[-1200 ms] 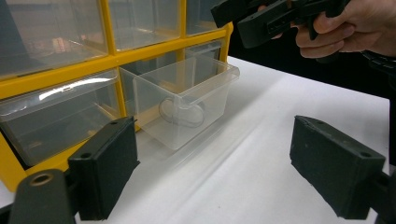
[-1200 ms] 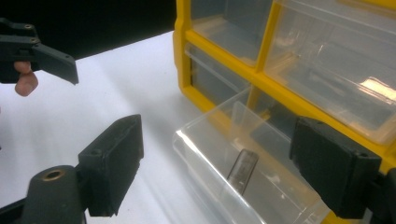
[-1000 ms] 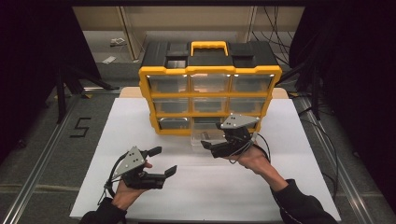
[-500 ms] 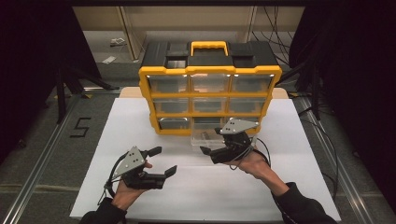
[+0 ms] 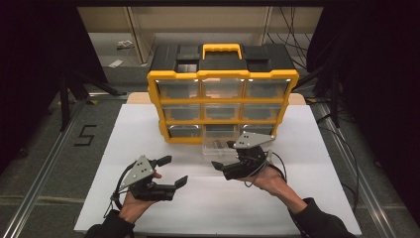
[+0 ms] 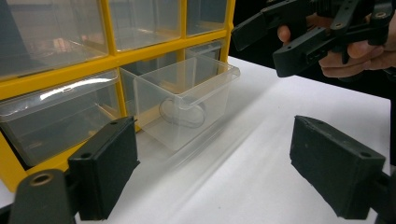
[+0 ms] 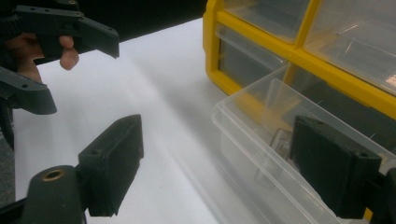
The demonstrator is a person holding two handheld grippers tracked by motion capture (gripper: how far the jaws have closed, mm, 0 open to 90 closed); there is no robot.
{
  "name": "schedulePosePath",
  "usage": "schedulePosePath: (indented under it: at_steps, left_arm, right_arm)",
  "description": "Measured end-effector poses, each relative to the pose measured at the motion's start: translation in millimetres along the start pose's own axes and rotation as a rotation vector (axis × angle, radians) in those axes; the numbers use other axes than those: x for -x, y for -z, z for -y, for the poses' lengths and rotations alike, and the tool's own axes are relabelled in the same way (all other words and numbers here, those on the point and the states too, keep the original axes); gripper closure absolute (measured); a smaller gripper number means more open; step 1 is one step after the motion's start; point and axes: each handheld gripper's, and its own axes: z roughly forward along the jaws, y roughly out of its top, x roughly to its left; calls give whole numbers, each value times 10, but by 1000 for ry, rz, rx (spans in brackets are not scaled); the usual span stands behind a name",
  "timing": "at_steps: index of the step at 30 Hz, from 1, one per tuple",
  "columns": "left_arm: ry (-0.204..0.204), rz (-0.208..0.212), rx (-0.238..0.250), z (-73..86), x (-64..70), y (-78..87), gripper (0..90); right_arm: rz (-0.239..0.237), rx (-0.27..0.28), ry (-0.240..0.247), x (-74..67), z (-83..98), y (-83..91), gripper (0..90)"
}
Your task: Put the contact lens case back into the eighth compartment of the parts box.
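The clear drawer (image 5: 221,147) sits pulled out from the bottom row of the yellow organiser (image 5: 223,106), middle column, its back end at the cabinet's mouth and its front resting over the white mat (image 5: 148,124). From where I stand it lies just past table centre, toward twelve o'clock. In the left gripper view the drawer (image 6: 187,100) looks nearly bare, with an oval shape showing through its front wall; in the right gripper view something small and pale lies on its floor (image 7: 275,140), too blurred to name.

The right gripper (image 5: 224,155) has drifted a little toward three o'clock and back toward the person over the last second, so it now hangs just beside the drawer's front right corner rather than over it. Its jaws stand wide apart with nothing between them. I judge that the pulling-out is done and that the hand is lining up to reach into the drawer or take hold of its rim.

The left gripper (image 5: 176,171) has not budged: it rests at about seven o'clock on the mat, well apart from the drawer, jaws also spread wide and empty, waiting its turn.
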Motion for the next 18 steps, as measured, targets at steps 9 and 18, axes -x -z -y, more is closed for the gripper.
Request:
schedulePosePath:
  at_steps: [9, 18]
  left_arm:
    - [3, -1, -2, -2, -3, -8, 150]
    - [5, -1, 1, -4, -3, -7, 150]
  right_arm:
    - [-21, 6, -6, -42, 71, -3, 188]
    - [-33, 4, -15, -72, 156, -21, 188]
